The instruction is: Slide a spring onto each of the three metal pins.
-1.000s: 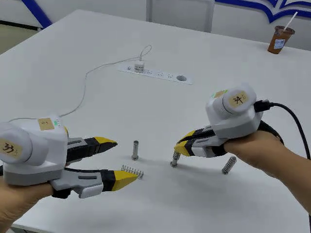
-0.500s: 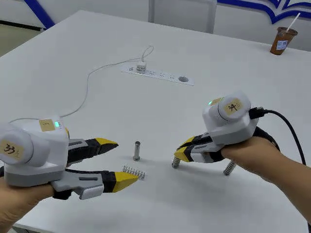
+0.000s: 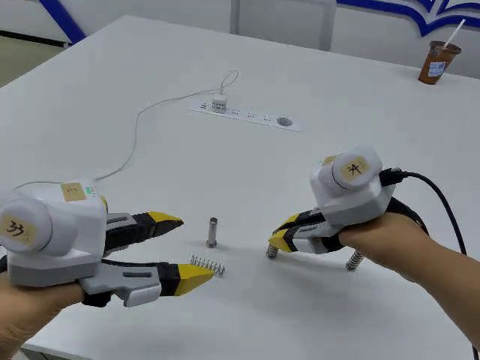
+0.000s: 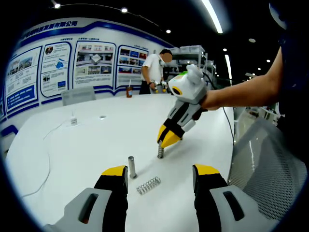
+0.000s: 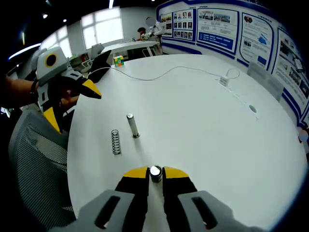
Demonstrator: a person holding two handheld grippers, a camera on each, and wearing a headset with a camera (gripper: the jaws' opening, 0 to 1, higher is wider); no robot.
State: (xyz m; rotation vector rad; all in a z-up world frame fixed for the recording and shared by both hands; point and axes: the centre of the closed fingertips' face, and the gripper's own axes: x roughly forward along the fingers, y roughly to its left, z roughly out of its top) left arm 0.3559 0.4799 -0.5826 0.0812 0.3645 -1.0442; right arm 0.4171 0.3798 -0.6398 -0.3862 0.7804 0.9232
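Note:
A bare metal pin (image 3: 212, 232) stands upright on the white table (image 3: 150, 90). Just in front of it lies a loose spring (image 3: 206, 264), flat on the table. My left gripper (image 3: 180, 249) is open, its yellow tips on either side of that spring and a little short of it. The middle pin (image 3: 271, 251) carries a spring. My right gripper (image 5: 155, 177) is shut on that pin's top (image 5: 155, 171). A third pin with a spring (image 3: 352, 260) stands behind my right hand, partly hidden. The left gripper view shows the loose spring (image 4: 148, 184) between its jaws, ahead of the tips.
A white power strip (image 3: 244, 116) with a plug and a trailing cable lies at mid table. A drink cup (image 3: 436, 61) stands at the far right. The table's front edge runs close under my left gripper. A mesh chair (image 4: 270, 159) stands beside the table.
My right gripper has sunk slightly toward the middle pin. The left gripper, loose spring and bare pin have kept their places.

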